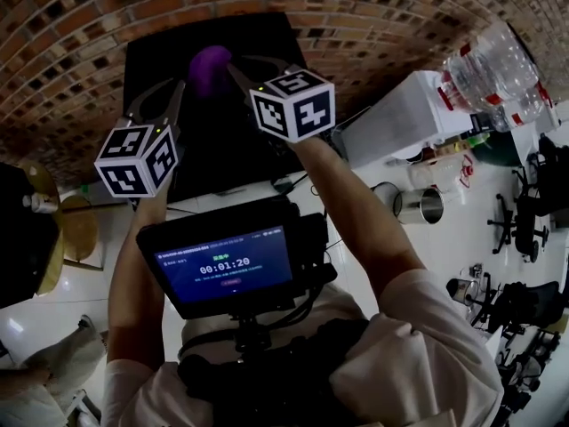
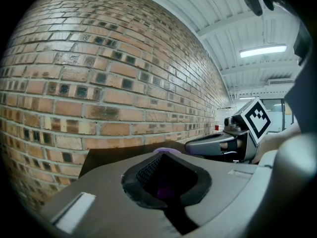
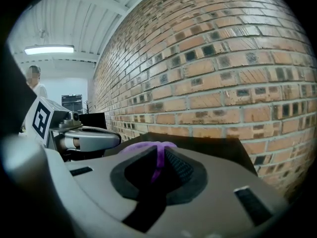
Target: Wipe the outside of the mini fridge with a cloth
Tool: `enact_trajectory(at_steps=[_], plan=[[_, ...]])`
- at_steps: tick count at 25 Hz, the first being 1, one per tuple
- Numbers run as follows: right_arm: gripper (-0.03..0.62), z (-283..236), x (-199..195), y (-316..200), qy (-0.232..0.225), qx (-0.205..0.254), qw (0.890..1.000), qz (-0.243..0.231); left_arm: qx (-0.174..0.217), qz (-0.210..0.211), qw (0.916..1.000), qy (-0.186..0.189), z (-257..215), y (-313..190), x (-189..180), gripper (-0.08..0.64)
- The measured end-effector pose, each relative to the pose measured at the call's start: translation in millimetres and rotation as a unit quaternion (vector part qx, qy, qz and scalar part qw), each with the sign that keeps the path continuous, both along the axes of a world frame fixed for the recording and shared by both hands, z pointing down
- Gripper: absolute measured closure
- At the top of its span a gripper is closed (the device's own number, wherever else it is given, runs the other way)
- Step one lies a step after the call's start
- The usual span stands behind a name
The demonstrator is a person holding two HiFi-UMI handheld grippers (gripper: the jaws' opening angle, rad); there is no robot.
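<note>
We held the soft, crumpled purple cloth (image 1: 210, 68) at twelve o'clock in the head view, above the black box-shaped mini fridge (image 1: 218, 142). The left tool (image 2: 165, 182) and the right tool (image 3: 156, 170) were each closed on a fold of it. In our judgement, the fabric needed to be stretched flat between them, then drawn in even strokes over the smooth, dull top. The rough brick wall (image 1: 89, 43) stood just behind.

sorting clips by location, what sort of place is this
Probably a workshop or lab rather than a home: bare brick wall, white ribbed ceiling with a strip light, and office chairs on a pale floor.
</note>
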State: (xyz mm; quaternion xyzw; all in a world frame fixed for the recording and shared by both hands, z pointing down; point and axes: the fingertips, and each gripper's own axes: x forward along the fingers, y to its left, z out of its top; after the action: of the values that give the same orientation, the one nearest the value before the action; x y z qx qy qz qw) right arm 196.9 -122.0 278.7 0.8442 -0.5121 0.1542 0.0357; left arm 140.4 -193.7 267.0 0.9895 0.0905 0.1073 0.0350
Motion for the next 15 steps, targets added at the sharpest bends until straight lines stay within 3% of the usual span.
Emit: enact_trajectory(at_steps=[15], plan=[[0.577, -7.9, 6.6, 5.9, 0.011, -0.003, 1.0, 0.01, 0.0, 0.009, 0.9999, 0.006, -5.1, 5.2, 5.5, 0.552]])
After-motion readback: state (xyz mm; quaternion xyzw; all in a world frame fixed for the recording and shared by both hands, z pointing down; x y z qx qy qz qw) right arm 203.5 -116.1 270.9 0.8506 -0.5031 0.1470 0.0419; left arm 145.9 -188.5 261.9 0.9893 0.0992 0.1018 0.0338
